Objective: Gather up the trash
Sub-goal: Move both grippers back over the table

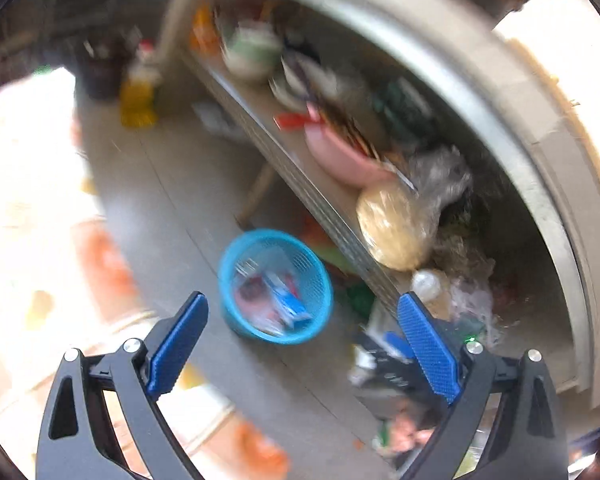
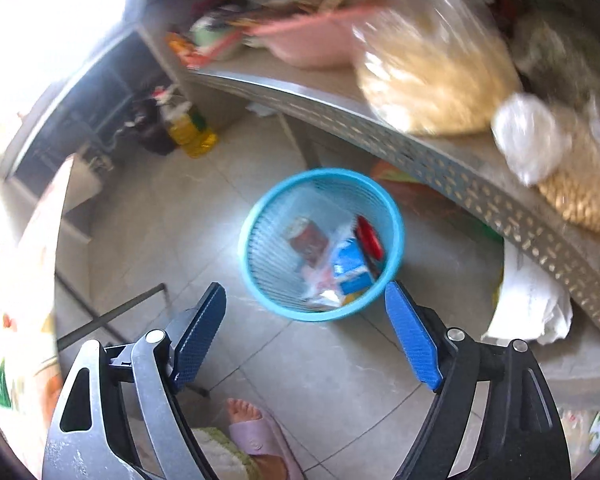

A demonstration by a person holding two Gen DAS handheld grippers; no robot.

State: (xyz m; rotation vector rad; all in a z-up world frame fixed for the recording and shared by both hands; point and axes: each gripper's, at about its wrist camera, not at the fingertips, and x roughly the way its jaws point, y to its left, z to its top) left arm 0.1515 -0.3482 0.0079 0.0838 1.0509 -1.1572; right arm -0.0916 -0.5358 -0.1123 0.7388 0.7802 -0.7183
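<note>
A blue mesh waste basket (image 1: pixel 276 286) stands on the tiled floor beside a metal shelf; it also shows in the right wrist view (image 2: pixel 320 244). Inside it lie a blue carton (image 2: pixel 352 268), a red item (image 2: pixel 370 236) and clear wrappers. My left gripper (image 1: pixel 304 316) is open and empty, above the floor near the basket. My right gripper (image 2: pixel 306 300) is open and empty, hovering just above the basket's near rim. Both views are blurred by motion.
A perforated metal shelf (image 2: pixel 420 136) holds a pink basin (image 2: pixel 312 44), bags of yellowish food (image 2: pixel 432 76) and clutter. Oil bottles (image 2: pixel 192 132) stand on the floor behind. A white bag (image 2: pixel 532 304) lies under the shelf. A person's sandalled foot (image 2: pixel 256 428) is below.
</note>
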